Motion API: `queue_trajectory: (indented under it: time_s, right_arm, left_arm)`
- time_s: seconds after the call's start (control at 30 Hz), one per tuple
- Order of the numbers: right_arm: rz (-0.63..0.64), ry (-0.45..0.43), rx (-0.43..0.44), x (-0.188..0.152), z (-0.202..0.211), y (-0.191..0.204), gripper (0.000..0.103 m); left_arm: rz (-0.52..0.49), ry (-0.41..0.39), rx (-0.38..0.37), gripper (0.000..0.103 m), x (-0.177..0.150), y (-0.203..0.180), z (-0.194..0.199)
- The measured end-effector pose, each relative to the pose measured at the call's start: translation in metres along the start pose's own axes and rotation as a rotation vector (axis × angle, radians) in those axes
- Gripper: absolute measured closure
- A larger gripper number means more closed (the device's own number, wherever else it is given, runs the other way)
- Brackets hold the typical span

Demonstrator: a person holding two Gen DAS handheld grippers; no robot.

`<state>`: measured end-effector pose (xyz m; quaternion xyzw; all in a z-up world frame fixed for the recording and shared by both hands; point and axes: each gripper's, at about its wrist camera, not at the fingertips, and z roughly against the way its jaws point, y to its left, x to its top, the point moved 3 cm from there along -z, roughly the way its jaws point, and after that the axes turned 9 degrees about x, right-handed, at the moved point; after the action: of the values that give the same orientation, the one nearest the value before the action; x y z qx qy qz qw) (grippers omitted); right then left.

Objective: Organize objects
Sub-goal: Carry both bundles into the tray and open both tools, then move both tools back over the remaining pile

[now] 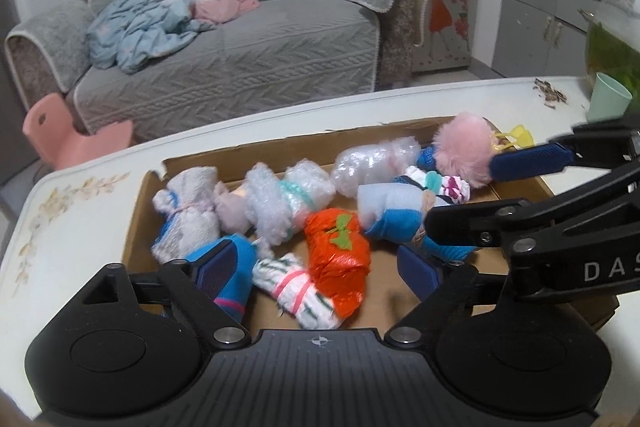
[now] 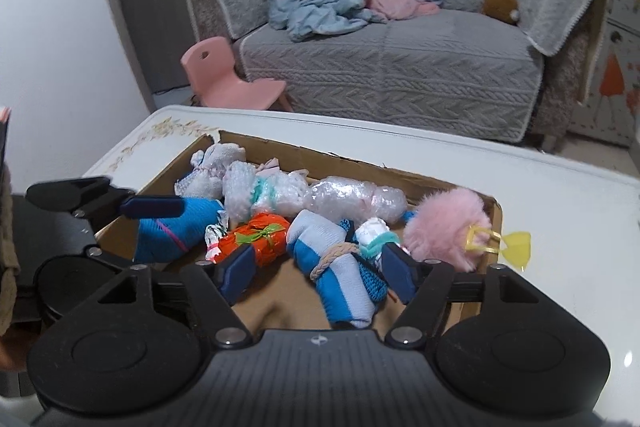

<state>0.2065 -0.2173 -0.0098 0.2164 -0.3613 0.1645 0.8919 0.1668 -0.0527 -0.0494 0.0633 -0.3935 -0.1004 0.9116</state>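
Hovering over cardboard box [image 1: 516, 195] of wrapped bundles, left gripper [image 1: 320, 267] jaws wide, right gripper [image 2: 316, 267] jaws apart, nothing held.

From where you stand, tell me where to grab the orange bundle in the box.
Probably grip the orange bundle across its middle, at the green ribbon, coming from above. It lies flat on the cardboard box floor, with neighbours crowding both ends.
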Motion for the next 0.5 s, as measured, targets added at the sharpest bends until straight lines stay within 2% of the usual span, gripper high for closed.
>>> queue_trajectory:
  time_s: [0.17, 0.5]
  right_arm:
    - [-0.063, -0.013, -0.004, -0.004, 0.001, 0.007, 0.027]
    - [-0.055, -0.058, 0.011, -0.011, 0.026, 0.031, 0.019]
  left_arm:
    - [0.046, 0.025, 0.018, 0.011, -0.006, 0.011, 0.01]
    - [0.089, 0.013, 0.009, 0.006, -0.027, 0.033, 0.051]
